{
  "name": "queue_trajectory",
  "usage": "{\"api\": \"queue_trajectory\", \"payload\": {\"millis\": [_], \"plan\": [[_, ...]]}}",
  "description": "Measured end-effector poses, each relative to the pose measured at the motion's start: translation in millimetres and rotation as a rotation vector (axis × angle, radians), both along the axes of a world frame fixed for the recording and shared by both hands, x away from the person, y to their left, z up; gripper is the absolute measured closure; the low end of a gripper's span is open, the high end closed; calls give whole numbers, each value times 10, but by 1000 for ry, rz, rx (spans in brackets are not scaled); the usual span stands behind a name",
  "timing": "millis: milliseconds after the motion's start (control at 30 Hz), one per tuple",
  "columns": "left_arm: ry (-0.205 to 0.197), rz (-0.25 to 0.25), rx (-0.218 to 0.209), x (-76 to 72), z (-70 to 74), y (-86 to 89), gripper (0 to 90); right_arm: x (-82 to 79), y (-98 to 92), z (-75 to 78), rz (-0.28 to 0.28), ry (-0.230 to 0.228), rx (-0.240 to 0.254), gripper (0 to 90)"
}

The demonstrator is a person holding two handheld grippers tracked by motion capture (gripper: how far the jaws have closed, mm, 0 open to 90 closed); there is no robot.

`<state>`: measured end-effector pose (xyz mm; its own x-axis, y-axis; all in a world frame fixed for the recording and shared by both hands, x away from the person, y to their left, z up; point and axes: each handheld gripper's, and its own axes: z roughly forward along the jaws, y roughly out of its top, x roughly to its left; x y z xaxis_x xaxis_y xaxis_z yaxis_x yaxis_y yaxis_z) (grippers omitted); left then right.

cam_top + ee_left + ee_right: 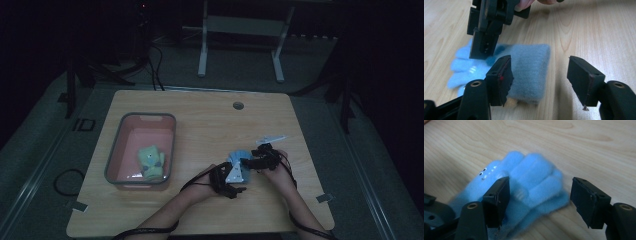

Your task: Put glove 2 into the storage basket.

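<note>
Left hand-held gripper [540, 80]: my two black jaws stand apart, nothing pinched; the left jaw sits just in front of the cuff, the right jaw over bare wood.
Right hand-held gripper [540, 200]: my jaws spread on either side of the glove's fingers, pads not pressing that I can see.
Light blue fleece glove [529, 185]: lies flat on the table, between my two hand-held grippers; its cuff end is towards my left hand-held gripper, its finger end under my right one.
Glove detail: small white dots on the back, just beyond my right hand-held gripper's left jaw.
Other gripper seen from the left one: my right hand-held gripper comes down from above onto the far, finger end of the glove; whether it touches I cannot tell.
Light wooden table [210, 120]: carries everything.
Grey-rimmed pink plastic bin [122, 131]: well off to the left of my left hand-held gripper.
Pale green soft thing [151, 161]: lies inside that bin.
</note>
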<state>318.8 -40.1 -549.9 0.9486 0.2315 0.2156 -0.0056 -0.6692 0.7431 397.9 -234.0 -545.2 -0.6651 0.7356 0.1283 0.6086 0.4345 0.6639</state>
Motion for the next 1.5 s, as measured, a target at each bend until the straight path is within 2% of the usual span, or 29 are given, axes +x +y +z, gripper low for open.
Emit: {"api": "queue_trajectory", "payload": {"millis": [200, 300, 433, 500, 633, 800, 933, 1000, 1067, 1233, 1500], "plan": [[-14, 3, 31, 19, -36, -32, 422, -39, 12, -46, 2, -11, -8, 343], [-23, 2, 38, 21, -57, -42, 436, -54, 29, -42, 13, -12, -9, 428], [-40, 8, 55, 20, -82, -61, 457, -71, 55, -41, 49, 0, 7, 605], [-48, 2, 53, 15, -94, -62, 458, -73, 61, -46, 57, 3, 14, 642], [-66, 4, 70, 16, -88, -65, 563, -62, 82, -47, 74, 33, 37, 712], [-59, 24, 69, 27, -44, -63, 703, -52, 135, -32, 89, 62, 32, 755], [-42, 23, 76, 22, 5, -47, 741, -20, 109, -7, 93, 96, 54, 774], [-35, 20, 82, 21, 31, -39, 746, -24, 111, 23, 100, 102, 59, 777], [-1, 19, 93, 27, 69, -34, 745, -33, 121, 61, 107, 98, 64, 778], [-7, 16, 99, 2, 186, 22, 746, -53, 170, 145, 125, 98, 78, 779], [10, 27, 94, -11, 398, 193, 748, -67, 245, 304, 146, 79, 107, 779]]}}
